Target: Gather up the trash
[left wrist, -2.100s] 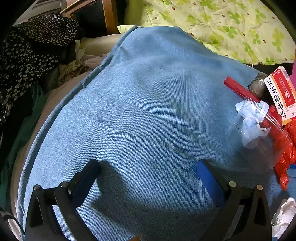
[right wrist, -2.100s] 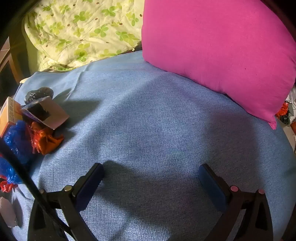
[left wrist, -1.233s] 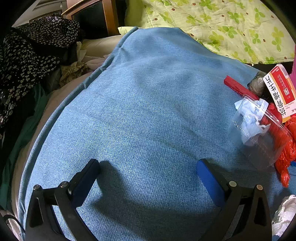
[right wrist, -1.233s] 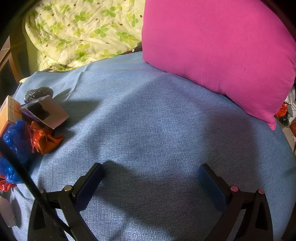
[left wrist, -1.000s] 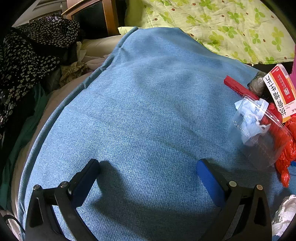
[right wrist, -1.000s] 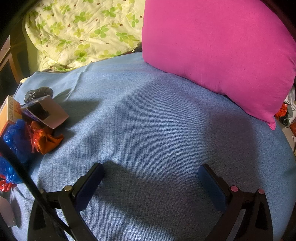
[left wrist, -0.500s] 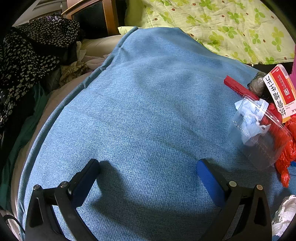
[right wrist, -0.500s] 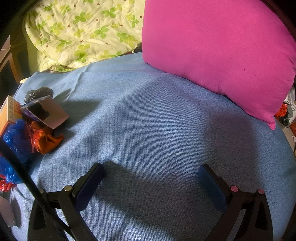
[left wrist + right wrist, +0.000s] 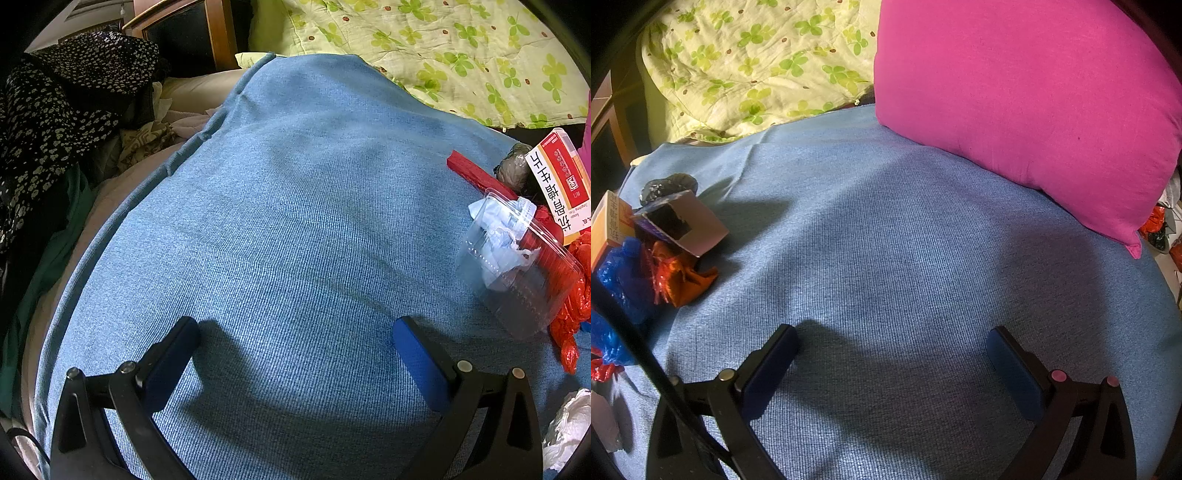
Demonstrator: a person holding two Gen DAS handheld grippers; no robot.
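Left wrist view: a clear plastic box point(image 9: 517, 273) holding crumpled tissue lies beside red wrappers point(image 9: 572, 295). Left claw point(image 9: 295, 332) and right claw point(image 9: 892, 341) gape apart, empty.

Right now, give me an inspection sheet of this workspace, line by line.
Surface: blue blanket spread flat over the bed.
Job's things: clear plastic container holding crumpled paper, red-and-white box, open cardboard box, orange wrapper, blue plastic bag, all in one pile.
Clutter: crumpled white tissue.
Grippers: left gripper and right gripper both open, empty, above bare blanket.
Cables: black cable crossing the right view.
Surroundings: pink pillow, clover-print quilt, dark spotted clothing.
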